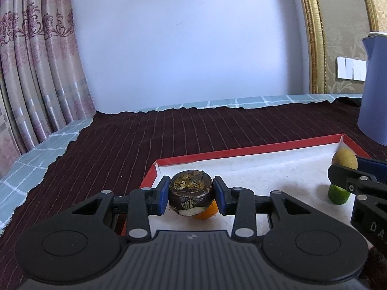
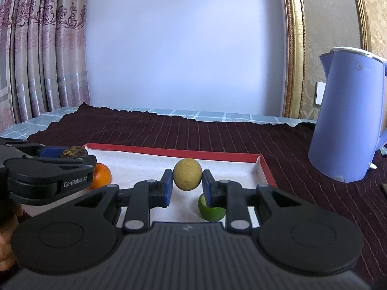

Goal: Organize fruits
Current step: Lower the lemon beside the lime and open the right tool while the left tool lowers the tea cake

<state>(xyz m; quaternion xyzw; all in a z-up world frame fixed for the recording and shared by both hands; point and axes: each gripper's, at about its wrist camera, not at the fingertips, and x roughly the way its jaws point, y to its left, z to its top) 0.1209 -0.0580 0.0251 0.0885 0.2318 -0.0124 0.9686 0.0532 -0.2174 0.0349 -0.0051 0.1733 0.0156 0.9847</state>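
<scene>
My left gripper (image 1: 190, 194) is shut on a dark brown mangosteen (image 1: 190, 191), held above the near left corner of the red-rimmed white tray (image 1: 241, 151). An orange (image 1: 208, 211) lies on the tray just under and behind it. My right gripper (image 2: 187, 181) is shut on a yellow-brown round fruit (image 2: 187, 174) over the tray's right half. A green lime (image 2: 211, 209) rests on the tray below the right finger. In the right wrist view the left gripper (image 2: 72, 155) with the mangosteen (image 2: 73, 152) shows at the left, beside the orange (image 2: 101, 176).
A lilac electric kettle (image 2: 348, 118) stands on the dark striped cloth (image 2: 193, 133) right of the tray. A checked teal cloth (image 1: 36, 154) edges the table. Curtains hang at the left, a gold-framed panel at the right. Part of a hand (image 2: 7, 241) shows at the lower left.
</scene>
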